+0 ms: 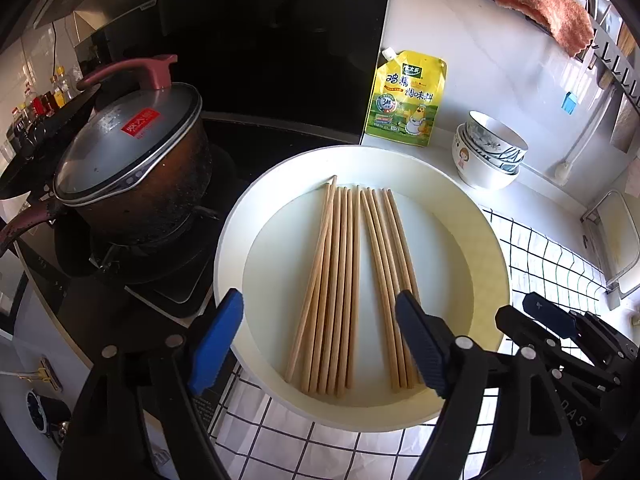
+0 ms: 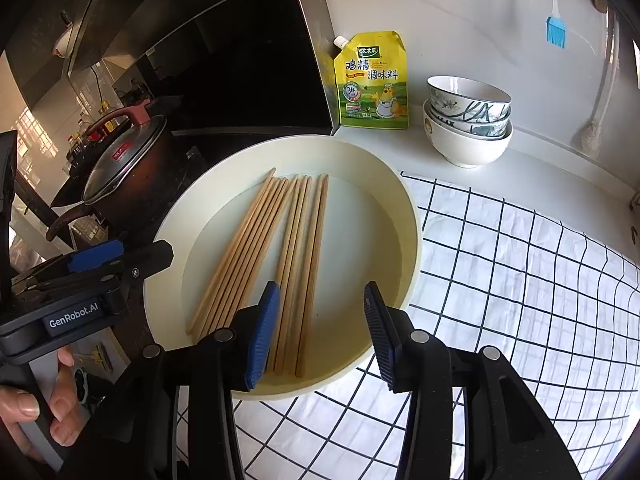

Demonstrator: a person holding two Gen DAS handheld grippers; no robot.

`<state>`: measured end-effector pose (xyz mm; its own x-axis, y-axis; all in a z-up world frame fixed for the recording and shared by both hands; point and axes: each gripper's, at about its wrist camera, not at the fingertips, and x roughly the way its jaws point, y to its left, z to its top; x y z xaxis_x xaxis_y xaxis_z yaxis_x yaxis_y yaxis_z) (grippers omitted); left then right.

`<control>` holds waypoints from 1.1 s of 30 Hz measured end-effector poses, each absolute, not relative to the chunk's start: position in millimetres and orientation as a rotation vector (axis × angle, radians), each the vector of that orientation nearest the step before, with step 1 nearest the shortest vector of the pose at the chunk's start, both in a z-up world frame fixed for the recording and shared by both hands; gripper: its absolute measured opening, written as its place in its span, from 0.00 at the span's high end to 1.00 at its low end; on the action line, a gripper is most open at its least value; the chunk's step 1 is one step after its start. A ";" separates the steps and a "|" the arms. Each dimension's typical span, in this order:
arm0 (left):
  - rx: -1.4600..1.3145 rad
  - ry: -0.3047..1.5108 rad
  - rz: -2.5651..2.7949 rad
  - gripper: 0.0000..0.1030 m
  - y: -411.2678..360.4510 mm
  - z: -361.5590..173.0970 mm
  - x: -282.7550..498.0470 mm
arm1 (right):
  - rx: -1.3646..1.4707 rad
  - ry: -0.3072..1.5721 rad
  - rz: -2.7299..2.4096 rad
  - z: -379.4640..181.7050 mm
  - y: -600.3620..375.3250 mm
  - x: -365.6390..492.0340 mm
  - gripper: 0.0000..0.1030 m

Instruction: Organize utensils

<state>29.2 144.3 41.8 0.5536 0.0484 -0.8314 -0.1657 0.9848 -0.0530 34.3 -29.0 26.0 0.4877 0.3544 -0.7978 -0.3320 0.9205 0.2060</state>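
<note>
Several wooden chopsticks (image 1: 344, 280) lie in two bunches inside a round cream tray (image 1: 492, 248). They also show in the right wrist view (image 2: 272, 248), in the same tray (image 2: 412, 224). My left gripper (image 1: 320, 336) is open and empty, hovering above the near ends of the chopsticks. My right gripper (image 2: 320, 328) is open and empty above the tray's near edge, over the right bunch. The right gripper also shows in the left wrist view (image 1: 560, 320), and the left gripper shows in the right wrist view (image 2: 100, 260).
A lidded pot (image 1: 132, 168) sits on the stove at left. A yellow seasoning pouch (image 1: 406, 98) leans on the wall. Stacked bowls (image 1: 488, 152) stand at the back right. A checked white cloth (image 2: 520, 280) covers the counter. A wall rack (image 1: 608, 40) holds a cloth and utensils.
</note>
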 end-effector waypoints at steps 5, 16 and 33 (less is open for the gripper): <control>-0.133 0.972 0.134 0.21 145.4 44.2 23.9 | 0.026 0.973 0.411 28.0 -32.2 28.5 0.55; -0.141 0.969 0.152 0.09 146.4 47.0 15.8 | 0.035 0.975 0.398 29.0 -38.3 21.2 0.49; -0.161 0.988 0.166 0.07 151.0 46.7 10.8 | 0.031 0.973 0.390 30.7 -42.2 13.8 0.43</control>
